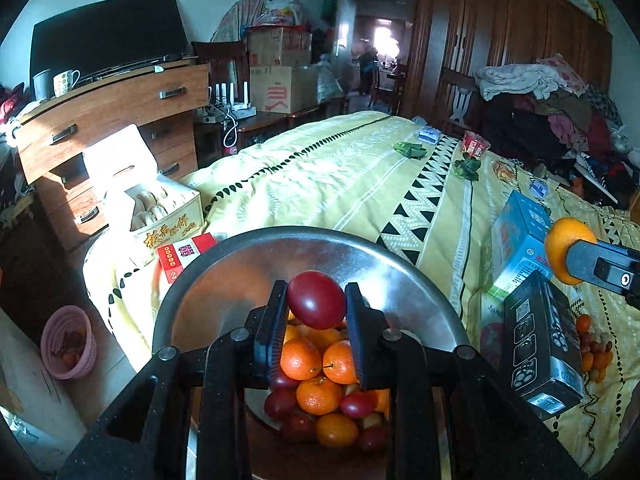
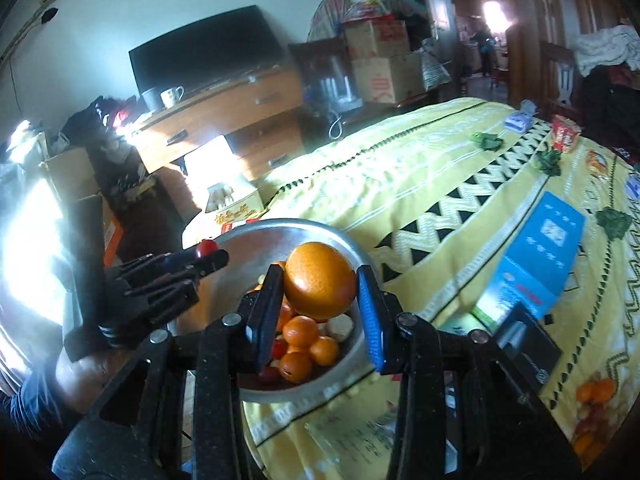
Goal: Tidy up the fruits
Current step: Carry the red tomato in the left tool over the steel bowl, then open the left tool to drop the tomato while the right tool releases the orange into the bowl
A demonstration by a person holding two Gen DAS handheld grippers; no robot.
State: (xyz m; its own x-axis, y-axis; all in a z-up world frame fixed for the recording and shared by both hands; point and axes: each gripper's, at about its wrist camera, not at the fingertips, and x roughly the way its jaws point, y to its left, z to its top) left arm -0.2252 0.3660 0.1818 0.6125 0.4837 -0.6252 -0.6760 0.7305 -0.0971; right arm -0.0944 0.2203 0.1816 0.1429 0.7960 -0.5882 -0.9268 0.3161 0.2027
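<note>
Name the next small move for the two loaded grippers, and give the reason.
Probably open the left gripper first: its red fruit already hangs over the metal bowl, above the piled oranges and red fruits. The right gripper, shut on an orange, looks nearer the bowl's edge and can follow.

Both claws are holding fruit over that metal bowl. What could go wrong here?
The bowl is already heaped with small oranges and tomatoes, so the red tomato dropped from the left gripper might roll off the pile. The big orange in the right gripper looks pinched only at its sides and could slip. Squeezing harder may bruise the tomato.
</note>
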